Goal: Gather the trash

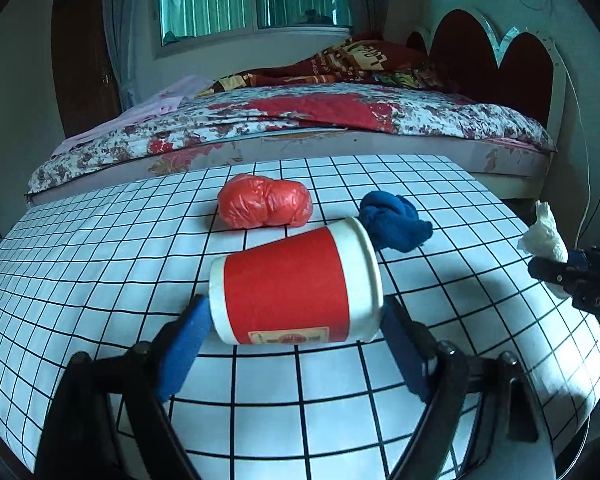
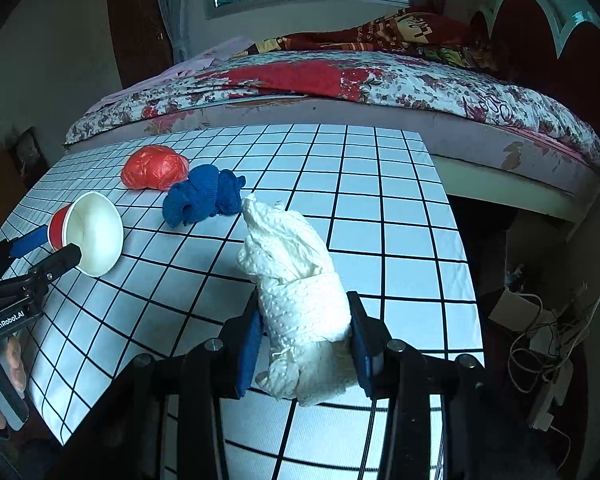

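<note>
My left gripper (image 1: 296, 320) is shut on a red and white paper cup (image 1: 296, 284), held on its side above the checked table (image 1: 100, 260), one blue pad at each end of the cup. In the right wrist view the cup (image 2: 90, 232) shows its open mouth, with the left gripper (image 2: 56, 246) around it. My right gripper (image 2: 304, 332) is shut on a crumpled white paper towel (image 2: 296, 280) that sticks up above the table. On the table lie a crumpled red plastic bag (image 1: 266, 200) (image 2: 156, 168) and a balled blue cloth (image 1: 396, 220) (image 2: 204, 196).
A bed (image 1: 300, 120) with a floral cover runs along the table's far edge. Cables and a power strip (image 2: 540, 340) lie on the floor to the right of the table. A hand (image 2: 0, 384) holds the left gripper's handle.
</note>
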{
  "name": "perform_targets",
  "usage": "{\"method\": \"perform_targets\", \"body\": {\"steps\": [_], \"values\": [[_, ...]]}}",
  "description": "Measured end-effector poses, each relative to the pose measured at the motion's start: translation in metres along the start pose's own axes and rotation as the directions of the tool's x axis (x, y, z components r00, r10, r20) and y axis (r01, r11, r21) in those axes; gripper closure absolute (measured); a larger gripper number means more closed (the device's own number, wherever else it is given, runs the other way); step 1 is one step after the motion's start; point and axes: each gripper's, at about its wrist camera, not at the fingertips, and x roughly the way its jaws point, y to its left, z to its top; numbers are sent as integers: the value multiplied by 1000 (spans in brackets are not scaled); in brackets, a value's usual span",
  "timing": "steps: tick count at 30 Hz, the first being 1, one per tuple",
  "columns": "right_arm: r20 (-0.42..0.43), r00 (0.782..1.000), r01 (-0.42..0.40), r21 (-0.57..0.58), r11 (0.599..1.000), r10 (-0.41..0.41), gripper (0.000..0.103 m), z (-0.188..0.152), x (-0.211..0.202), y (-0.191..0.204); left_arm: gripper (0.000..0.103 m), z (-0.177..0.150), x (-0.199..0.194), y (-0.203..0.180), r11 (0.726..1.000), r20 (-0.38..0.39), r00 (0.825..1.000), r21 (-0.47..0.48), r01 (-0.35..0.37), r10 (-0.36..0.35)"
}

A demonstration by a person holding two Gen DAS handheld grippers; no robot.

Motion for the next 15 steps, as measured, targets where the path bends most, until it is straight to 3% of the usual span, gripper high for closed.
{"method": "perform_targets", "body": {"steps": [15], "values": [[104, 994, 35, 25, 999, -37, 62, -47, -92, 1, 18, -27, -76, -36, 997, 88, 995, 60, 50, -55]]}}
